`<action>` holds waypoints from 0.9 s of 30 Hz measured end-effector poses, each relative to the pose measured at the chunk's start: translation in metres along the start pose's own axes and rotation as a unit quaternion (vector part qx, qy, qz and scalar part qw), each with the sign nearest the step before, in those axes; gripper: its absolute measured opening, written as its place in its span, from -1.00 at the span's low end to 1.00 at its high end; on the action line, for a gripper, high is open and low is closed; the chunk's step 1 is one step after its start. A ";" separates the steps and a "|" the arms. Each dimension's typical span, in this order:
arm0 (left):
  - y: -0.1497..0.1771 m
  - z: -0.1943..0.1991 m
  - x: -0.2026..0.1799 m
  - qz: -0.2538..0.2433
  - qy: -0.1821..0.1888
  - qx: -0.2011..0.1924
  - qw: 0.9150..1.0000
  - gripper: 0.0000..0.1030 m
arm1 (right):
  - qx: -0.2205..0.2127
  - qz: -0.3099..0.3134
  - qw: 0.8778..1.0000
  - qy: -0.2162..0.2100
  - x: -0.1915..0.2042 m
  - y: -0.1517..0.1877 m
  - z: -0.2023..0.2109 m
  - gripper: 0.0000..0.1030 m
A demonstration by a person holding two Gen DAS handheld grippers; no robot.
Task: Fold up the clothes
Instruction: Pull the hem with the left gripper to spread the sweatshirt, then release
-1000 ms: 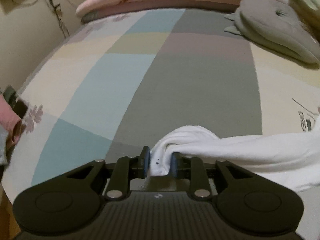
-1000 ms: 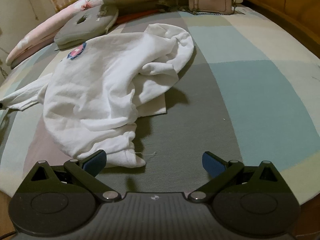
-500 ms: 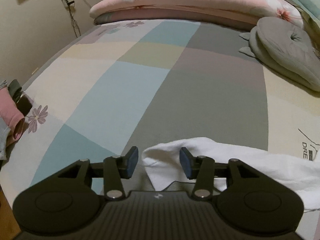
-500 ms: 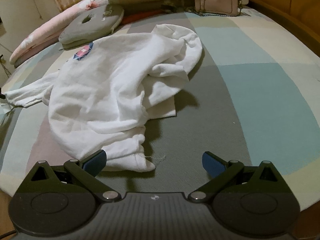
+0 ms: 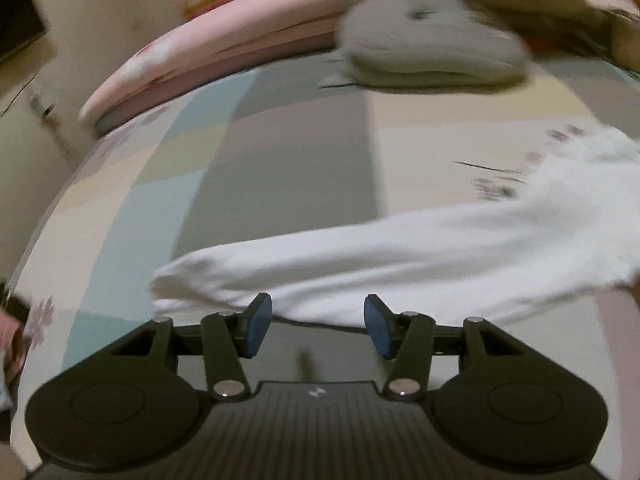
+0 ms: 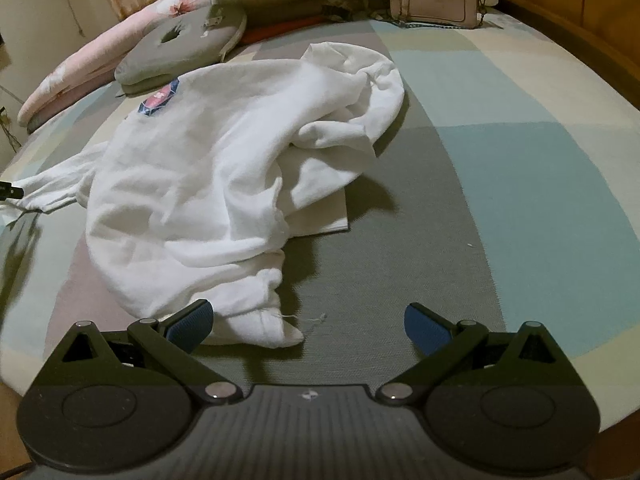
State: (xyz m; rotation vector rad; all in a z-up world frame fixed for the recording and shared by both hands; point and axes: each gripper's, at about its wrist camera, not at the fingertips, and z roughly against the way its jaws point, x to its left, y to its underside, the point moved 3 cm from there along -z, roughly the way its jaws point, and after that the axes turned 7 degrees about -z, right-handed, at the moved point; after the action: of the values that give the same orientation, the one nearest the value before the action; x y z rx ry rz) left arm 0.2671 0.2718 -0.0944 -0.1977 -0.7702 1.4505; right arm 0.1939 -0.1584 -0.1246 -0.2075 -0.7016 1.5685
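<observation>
Both jaws stand wide and empty, so with the rumpled white sweatshirt (image 6: 224, 184) at our 11 o'clock on the bed (image 6: 520, 168), we spread its bunched right side flat before creasing.

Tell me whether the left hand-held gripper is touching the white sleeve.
Cannot tell. In the blurred left wrist view the left hand-held gripper is open, the white sleeve lying just beyond its fingertips; neither gap nor contact shows plainly.

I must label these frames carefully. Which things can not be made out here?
- Left wrist view: motion blur hides the print on the bedsheet.
- Right wrist view: the sweatshirt folds cover its right sleeve; the badge text is too small.
- Left gripper: cut by the edge.
</observation>
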 end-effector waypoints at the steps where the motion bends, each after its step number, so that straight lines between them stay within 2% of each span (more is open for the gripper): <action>1: 0.000 0.005 -0.010 -0.009 0.011 -0.005 1.000 0.03 | 0.001 0.000 1.000 0.001 -0.001 0.000 -0.001 1.00; 6: 0.005 0.032 -0.065 -0.043 0.060 -0.020 0.997 0.06 | 0.017 -0.024 1.000 0.002 -0.012 0.006 -0.010 1.00; 9: 0.006 0.051 -0.095 -0.070 0.089 -0.033 0.993 0.07 | 0.012 -0.028 1.000 0.006 -0.015 0.011 -0.013 1.00; 13: 0.000 0.087 -0.134 -0.092 0.136 -0.063 0.984 0.14 | 0.021 0.011 0.999 0.032 -0.006 0.017 -0.018 1.00; 16: -0.010 0.116 -0.167 -0.113 0.189 -0.098 0.971 0.21 | 0.025 0.061 0.996 0.065 0.005 0.021 -0.024 1.00; 19: -0.019 0.141 -0.203 -0.132 0.249 -0.128 0.951 0.28 | 0.025 0.021 0.998 0.056 -0.004 0.015 -0.023 1.00; 21: -0.023 0.154 -0.229 -0.145 0.285 -0.141 0.937 0.37 | 0.032 0.026 0.998 0.052 -0.005 0.013 -0.022 1.00; 23: -0.024 0.160 -0.254 -0.159 0.309 -0.146 0.926 0.38 | 0.041 0.069 0.995 0.062 0.001 0.017 -0.024 1.00; 25: -0.025 0.160 -0.279 -0.171 0.329 -0.145 0.917 0.38 | 0.041 0.078 0.994 0.061 0.002 0.021 -0.021 1.00; 27: -0.023 0.152 -0.302 -0.176 0.347 -0.126 0.912 0.38 | 0.040 0.064 0.995 0.059 -0.002 0.020 -0.019 1.00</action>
State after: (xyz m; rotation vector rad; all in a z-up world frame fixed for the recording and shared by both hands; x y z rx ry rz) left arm 0.2187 -0.0631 -0.0732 -0.6971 -0.3690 0.8365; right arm 0.1872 -0.1534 -0.1512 -0.2882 -0.5415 1.6894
